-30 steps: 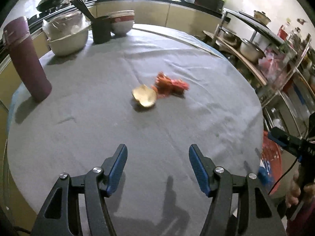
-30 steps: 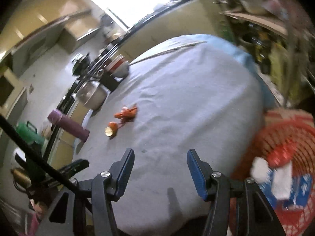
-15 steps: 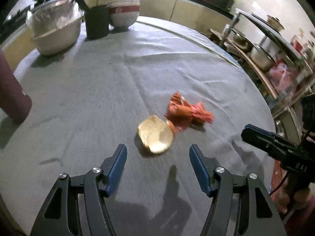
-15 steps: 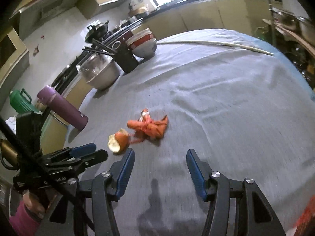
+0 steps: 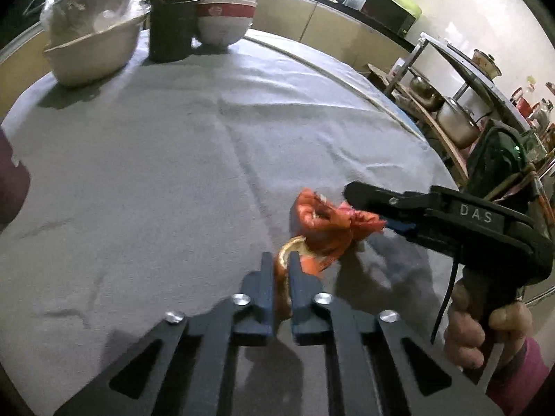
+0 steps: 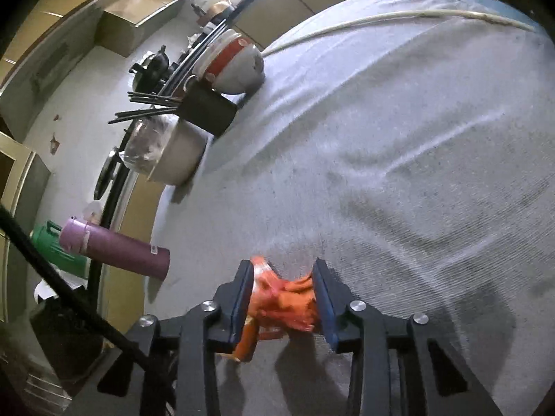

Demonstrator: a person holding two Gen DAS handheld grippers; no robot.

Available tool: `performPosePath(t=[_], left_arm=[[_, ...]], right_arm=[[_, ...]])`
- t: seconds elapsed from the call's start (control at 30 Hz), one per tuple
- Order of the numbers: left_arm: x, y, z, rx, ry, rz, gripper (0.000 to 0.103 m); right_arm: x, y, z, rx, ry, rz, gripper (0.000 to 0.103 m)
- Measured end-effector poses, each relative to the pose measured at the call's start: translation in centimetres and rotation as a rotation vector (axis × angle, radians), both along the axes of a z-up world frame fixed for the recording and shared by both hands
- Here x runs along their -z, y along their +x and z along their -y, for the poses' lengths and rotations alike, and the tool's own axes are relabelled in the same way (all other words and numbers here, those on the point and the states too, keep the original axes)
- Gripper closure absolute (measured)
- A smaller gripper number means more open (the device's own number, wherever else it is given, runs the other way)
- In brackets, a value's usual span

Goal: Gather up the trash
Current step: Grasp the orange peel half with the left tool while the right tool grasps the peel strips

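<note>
On the grey tablecloth lie a piece of orange peel and, touching it, a crumpled red wrapper. My left gripper has its jaws closing to the last on the peel, which is pinched edge-on between the blue pads. My right gripper comes in from the right in the left wrist view. Its jaws are closing, and the wrapper fills the gap from pad to pad. A hand holds its handle.
At the table's far side stand a steel bowl covered in film, a black cup of chopsticks and stacked red-and-white bowls. A purple flask stands at the left edge. Shelves with pots line the right.
Both grippers moved in and down onto the trash. The left one closed on the peel, which now stands on edge. The right one narrowed around the red wrapper.
</note>
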State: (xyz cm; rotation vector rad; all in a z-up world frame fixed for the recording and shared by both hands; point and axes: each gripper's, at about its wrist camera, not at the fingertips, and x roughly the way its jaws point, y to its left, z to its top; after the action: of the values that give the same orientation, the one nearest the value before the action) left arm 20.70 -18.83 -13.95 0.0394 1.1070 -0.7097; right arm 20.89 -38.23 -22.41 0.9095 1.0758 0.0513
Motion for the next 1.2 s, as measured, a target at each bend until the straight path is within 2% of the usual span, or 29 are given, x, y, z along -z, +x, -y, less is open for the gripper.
performPosePath(t=[0.07, 0.27, 0.37, 0.43, 0.5, 0.57, 0.6, 0.63, 0.67, 0.7, 0.73, 0.8, 0.9, 0.97, 1.0, 1.07, 1.1, 1.2], left_arm=[[0.1, -0.1, -1.1, -0.005, 0.009, 0.001, 0.097], [-0.4, -1.8, -4.7, -0.005, 0.015, 0.016, 0.097], [-0.5, -2.6, -6.8, -0.012, 0.009, -0.004, 0.097], [-0.4, -2.9, -7.8, -0.012, 0.015, -0.023, 0.097], [-0.4, -3.4, -8.5, -0.010, 0.026, -0.027, 0.096], [-0.6, -3.7, -8.9, -0.017, 0.042, -0.017, 0.085], [-0.8, -3.9, -9.1, -0.020, 0.046, -0.005, 0.072], [-1.1, -4.1, -9.2, -0.027, 0.050, 0.013, 0.051], [-1.4, -4.5, -9.3, -0.034, 0.053, 0.034, 0.042], [-1.7, -5.0, -9.4, -0.030, 0.043, 0.051, 0.036], [-1.8, -5.2, -9.4, -0.018, 0.034, 0.058, 0.036], [-1.6, -5.7, -8.8, 0.013, 0.038, 0.053, 0.036], [-0.4, -5.7, -7.7, 0.022, 0.065, 0.028, 0.036], [0.3, -5.5, -7.1, 0.017, 0.066, 0.000, 0.036], [0.5, -5.4, -6.9, 0.014, 0.059, -0.008, 0.036], [0.8, -5.4, -6.6, 0.013, 0.063, -0.014, 0.036], [1.0, -5.4, -6.5, 0.012, 0.066, -0.015, 0.037], [1.1, -5.1, -6.6, 0.003, 0.064, -0.011, 0.064]], right_arm=[[-0.1, -0.4, -0.5, -0.025, 0.003, -0.029, 0.073], [-0.5, -4.5, -2.8, -0.091, 0.057, -0.111, 0.074], [-1.2, -7.2, -4.4, -0.142, 0.075, -0.133, 0.074], [-1.9, -8.2, -5.0, -0.168, 0.034, -0.137, 0.072], [-3.4, -8.7, -5.5, -0.184, -0.087, -0.099, 0.071], [-4.8, -8.3, -5.5, -0.183, -0.147, -0.044, 0.070], [-5.5, -7.8, -5.4, -0.174, -0.177, -0.018, 0.066], [-6.1, -7.3, -5.4, -0.171, -0.209, 0.000, 0.047], [-6.9, -6.6, -5.5, -0.172, -0.258, 0.037, 0.023], [-7.4, -6.2, -5.5, -0.179, -0.299, 0.078, 0.020], [-7.7, -5.6, -5.6, -0.195, -0.337, 0.115, 0.021], [-7.3, -3.9, -5.7, -0.240, -0.390, 0.119, 0.021], [-5.7, -1.8, -5.3, -0.272, -0.403, 0.098, 0.023], [-4.0, -0.7, -4.9, -0.282, -0.390, 0.067, 0.041], [-3.1, -0.5, -4.6, -0.284, -0.361, 0.044, 0.044], [-1.8, -0.3, -4.7, -0.283, -0.302, 0.018, 0.057], [-1.4, -0.4, -4.9, -0.286, -0.277, 0.012, 0.059], [-1.7, -1.3, -5.7, -0.279, -0.271, 0.025, 0.072]])
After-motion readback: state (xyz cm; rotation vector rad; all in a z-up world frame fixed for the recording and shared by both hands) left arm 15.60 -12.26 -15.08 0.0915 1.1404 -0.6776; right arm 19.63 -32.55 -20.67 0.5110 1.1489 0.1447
